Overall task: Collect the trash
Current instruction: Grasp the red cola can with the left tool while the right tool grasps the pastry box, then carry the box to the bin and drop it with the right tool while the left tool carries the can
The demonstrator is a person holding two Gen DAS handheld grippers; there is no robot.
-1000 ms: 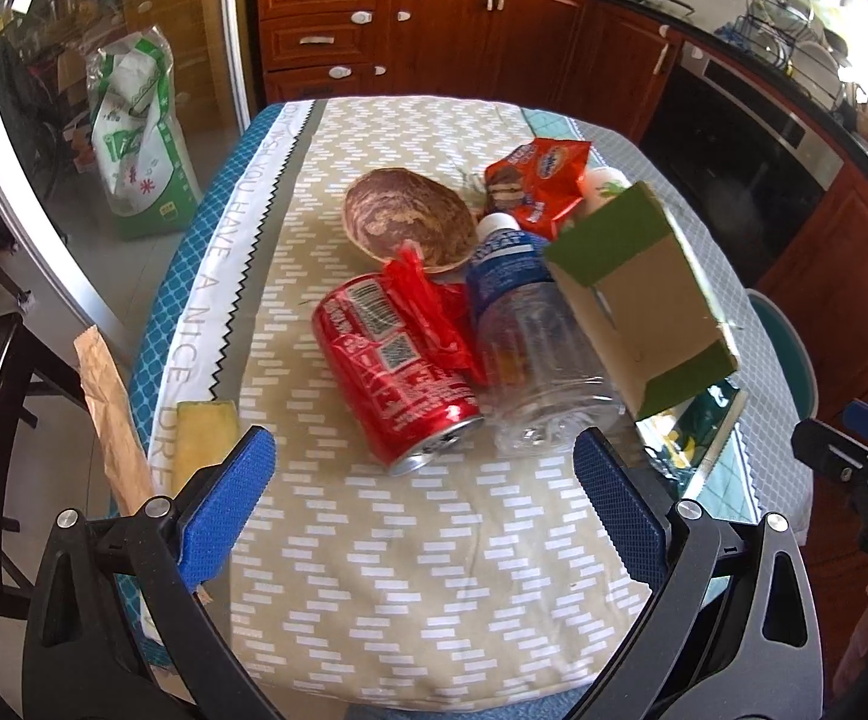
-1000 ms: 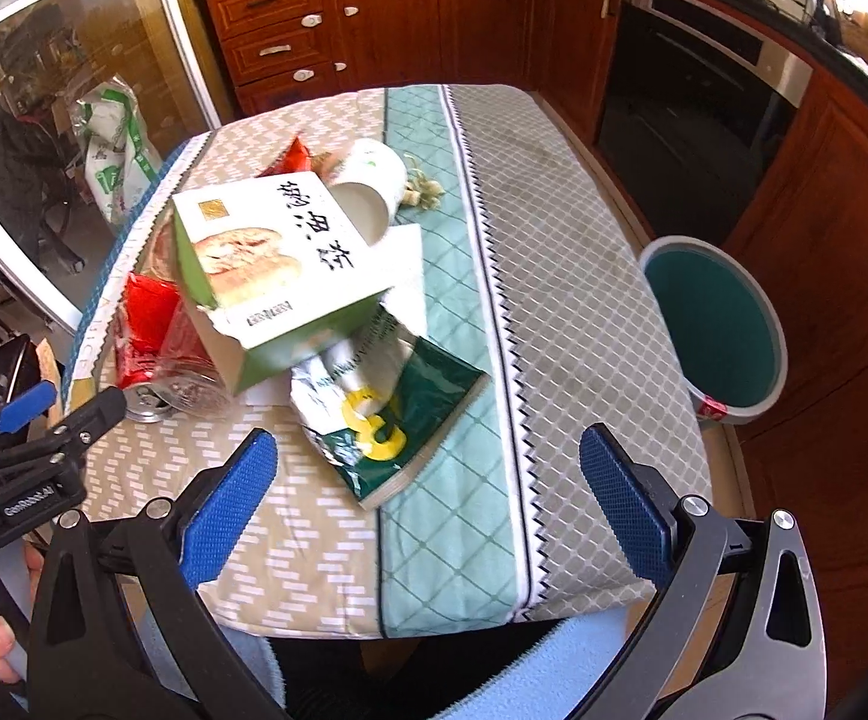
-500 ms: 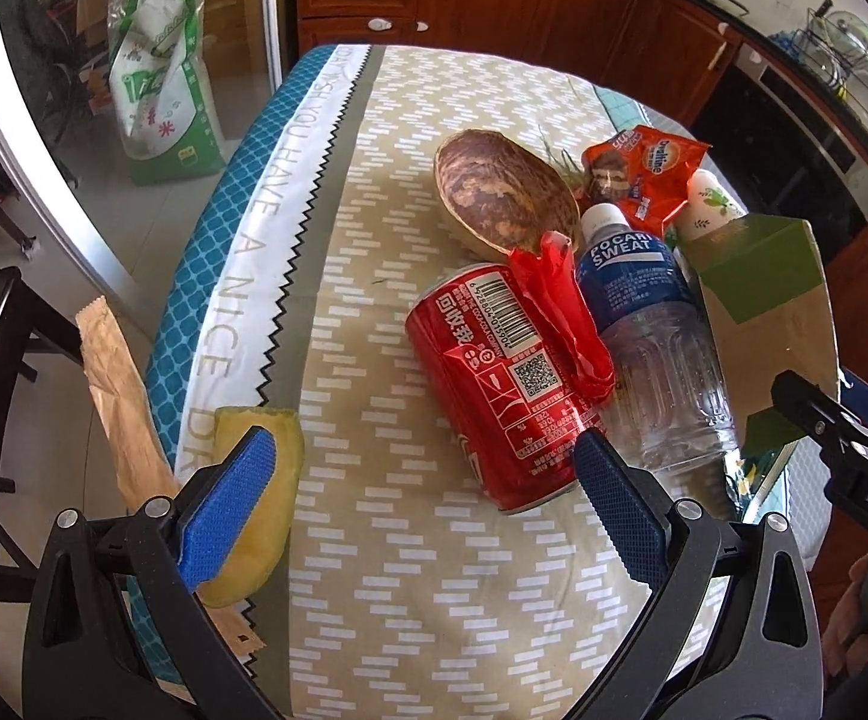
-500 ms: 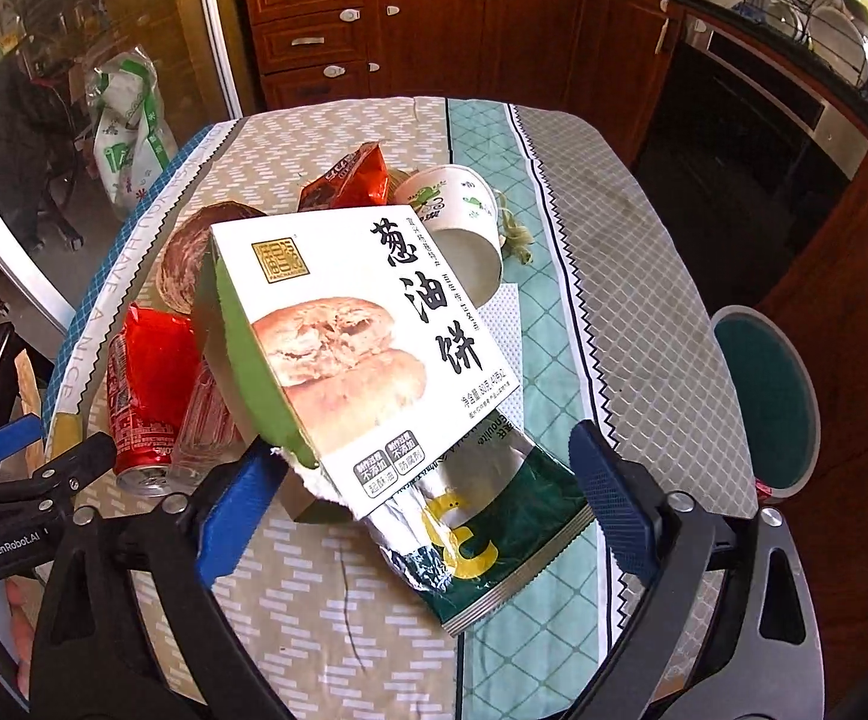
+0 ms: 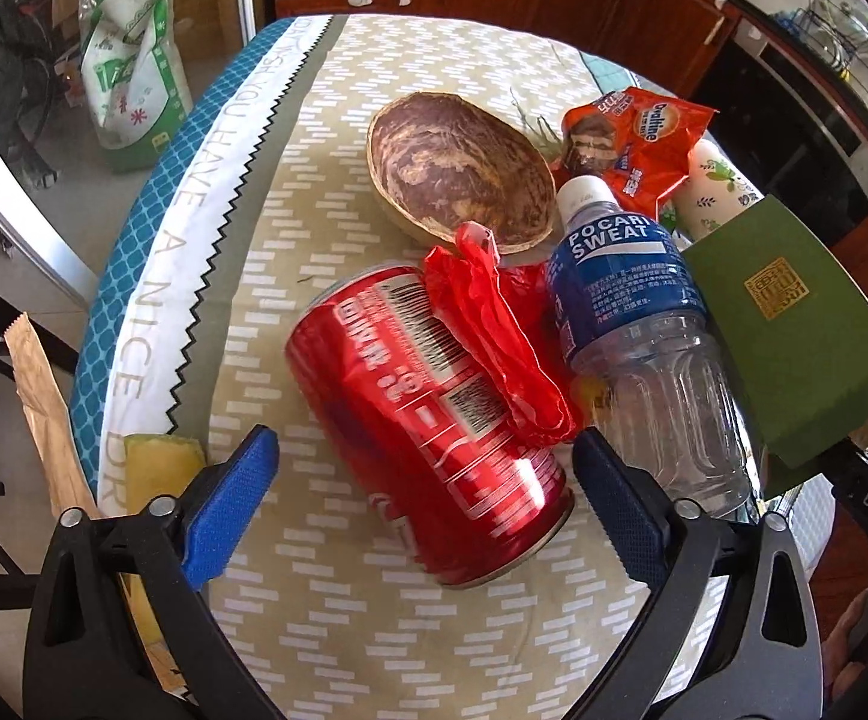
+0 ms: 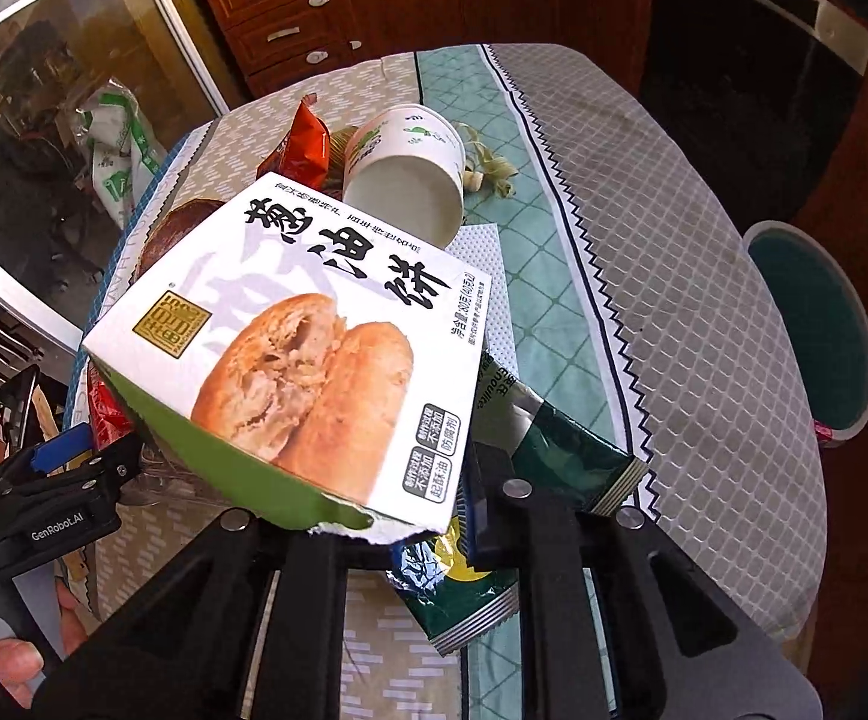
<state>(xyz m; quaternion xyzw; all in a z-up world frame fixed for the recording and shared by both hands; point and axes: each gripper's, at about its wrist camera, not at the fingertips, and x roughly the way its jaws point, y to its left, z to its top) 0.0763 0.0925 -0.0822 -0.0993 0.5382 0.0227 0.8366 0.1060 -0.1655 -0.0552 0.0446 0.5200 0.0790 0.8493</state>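
Right tool (image 6: 410,516) jaws just closed, pinching the torn edge of the pastry box (image 6: 308,348); thin card may rip or slip free. Left tool (image 5: 428,498) jaws apart, straddling the red can (image 5: 428,420): round, could roll into the bottle (image 5: 643,336).

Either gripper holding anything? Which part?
Left gripper: nothing, jaws just closing around the can. Right gripper: jaws just closed on pastry box's torn lower edge, apparently.

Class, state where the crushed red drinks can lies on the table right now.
In the left wrist view, the crushed red drinks can lies on its side on the beige patterned tablecloth, between the open left gripper fingers, with a crumpled red plastic bag and a clear plastic bottle to its right.
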